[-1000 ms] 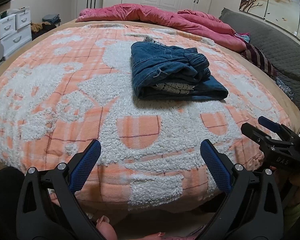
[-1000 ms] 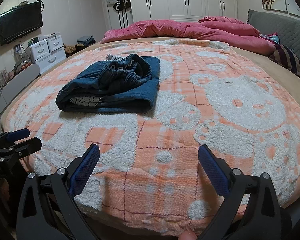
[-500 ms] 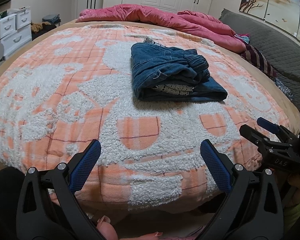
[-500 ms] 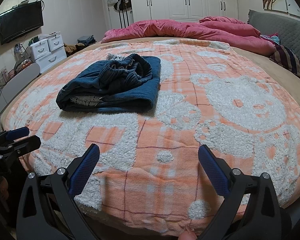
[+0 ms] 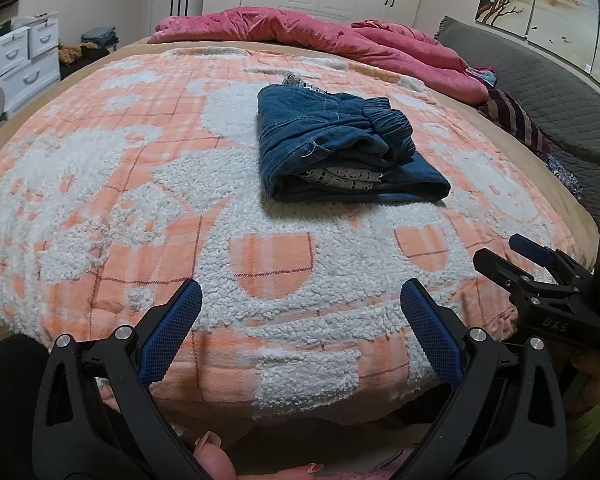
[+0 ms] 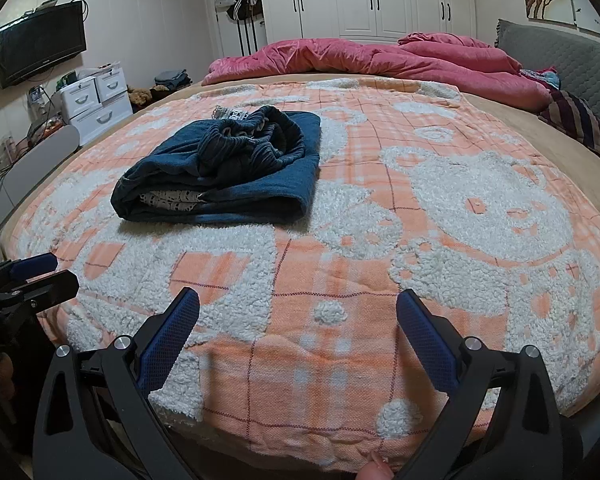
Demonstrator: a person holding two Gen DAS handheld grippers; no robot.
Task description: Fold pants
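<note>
The blue denim pants (image 5: 340, 148) lie folded in a compact bundle on the orange-and-white fleece blanket (image 5: 140, 184), with the elastic waistband on top and white lace lining showing at the near fold. They also show in the right wrist view (image 6: 224, 172). My left gripper (image 5: 300, 320) is open and empty, held near the bed's front edge, well short of the pants. My right gripper (image 6: 298, 328) is open and empty, also near the front edge, to the right of the pants. Each gripper shows in the other's view: the right one (image 5: 532, 276) and the left one (image 6: 24, 280).
A rumpled pink duvet (image 6: 380, 60) lies along the far side of the bed. A grey quilted headboard (image 5: 540, 96) and striped fabric (image 6: 580, 120) are at the right. White drawers (image 6: 96, 100) and a wall TV (image 6: 40, 52) stand at the left; wardrobes behind.
Both grippers have drifted slightly back and down from the pants. The pants have not moved.
</note>
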